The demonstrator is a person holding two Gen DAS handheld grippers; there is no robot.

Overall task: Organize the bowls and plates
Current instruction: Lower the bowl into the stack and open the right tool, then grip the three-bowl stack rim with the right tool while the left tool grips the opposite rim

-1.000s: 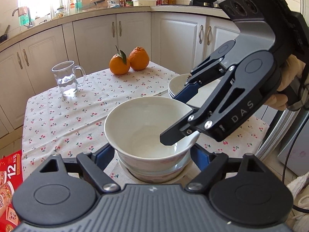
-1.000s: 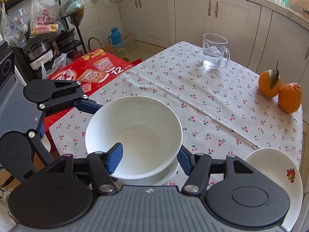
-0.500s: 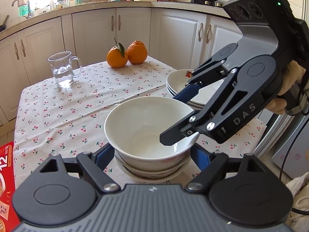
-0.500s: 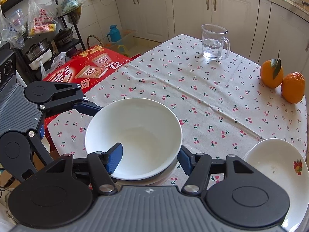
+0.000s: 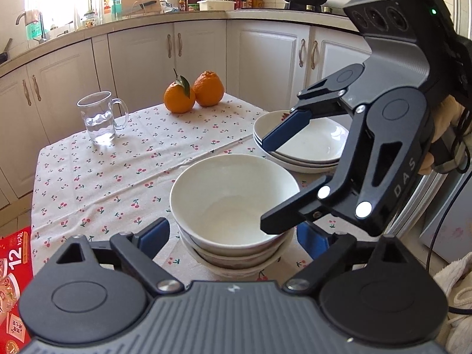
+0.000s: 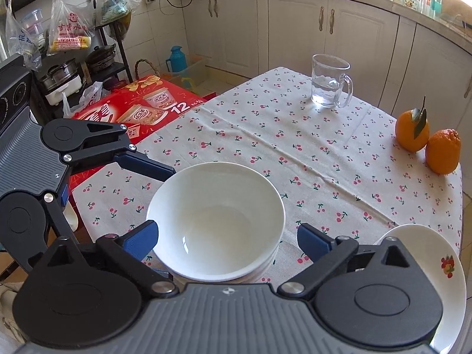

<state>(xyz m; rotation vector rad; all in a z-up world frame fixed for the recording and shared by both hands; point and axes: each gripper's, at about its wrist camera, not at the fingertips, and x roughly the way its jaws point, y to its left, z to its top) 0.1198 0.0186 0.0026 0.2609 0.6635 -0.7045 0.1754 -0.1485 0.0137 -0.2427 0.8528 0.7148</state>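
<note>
The white bowl sits nested atop the bowl stack near the worktop edge, both the left gripper and right gripper with jaws just spread clear of it; glazed, stiff, slippery, breakable, best pinched at the rim

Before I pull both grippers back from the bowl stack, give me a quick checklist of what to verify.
1. Right gripper clear of the top bowl: ok; its jaws have just been opening and stand wide on either side of the bowl, off the rim.
2. Left gripper released: ok; jaws just opening, pads off the bowl stack.
3. Top bowl nested level: ok.
4. Plate stack apart from the bowls: ok.
5. Glass mug and oranges out of the way: ok.
6. Stack's margin from the table edge: cannot tell.
</note>
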